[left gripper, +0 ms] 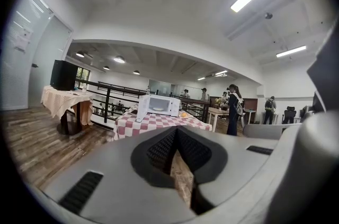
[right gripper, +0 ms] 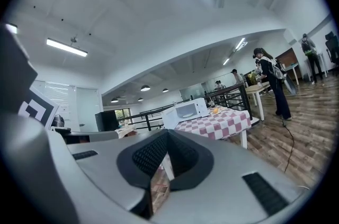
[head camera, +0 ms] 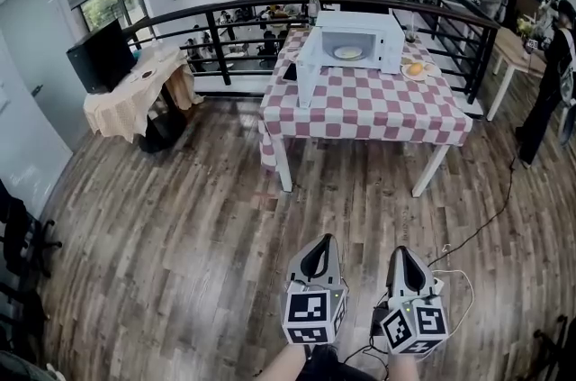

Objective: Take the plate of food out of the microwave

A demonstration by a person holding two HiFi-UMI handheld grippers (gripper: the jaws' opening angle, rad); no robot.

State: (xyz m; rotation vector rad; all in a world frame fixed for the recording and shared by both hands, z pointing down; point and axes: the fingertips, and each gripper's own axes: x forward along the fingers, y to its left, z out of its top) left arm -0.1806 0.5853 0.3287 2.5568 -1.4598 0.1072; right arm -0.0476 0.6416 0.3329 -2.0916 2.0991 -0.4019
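Fingers [left gripper: 159, 151] shut and empty, well short of the microwave [head camera: 355, 21]

Both pairs of fingers are pressed together at the tips, with nothing between them. The left gripper [head camera: 324, 239] and right gripper [head camera: 400, 251] sit side by side, low over the wooden floor [head camera: 180, 226]. Well apart from them, the plate [head camera: 348, 52] lies inside the white microwave, whose door stands open, on the checked surface [head camera: 378, 113].

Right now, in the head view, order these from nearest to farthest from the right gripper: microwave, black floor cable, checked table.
1. Black floor cable, on the floor beside the right gripper.
2. Checked table, ahead.
3. Microwave, on the table's far half.
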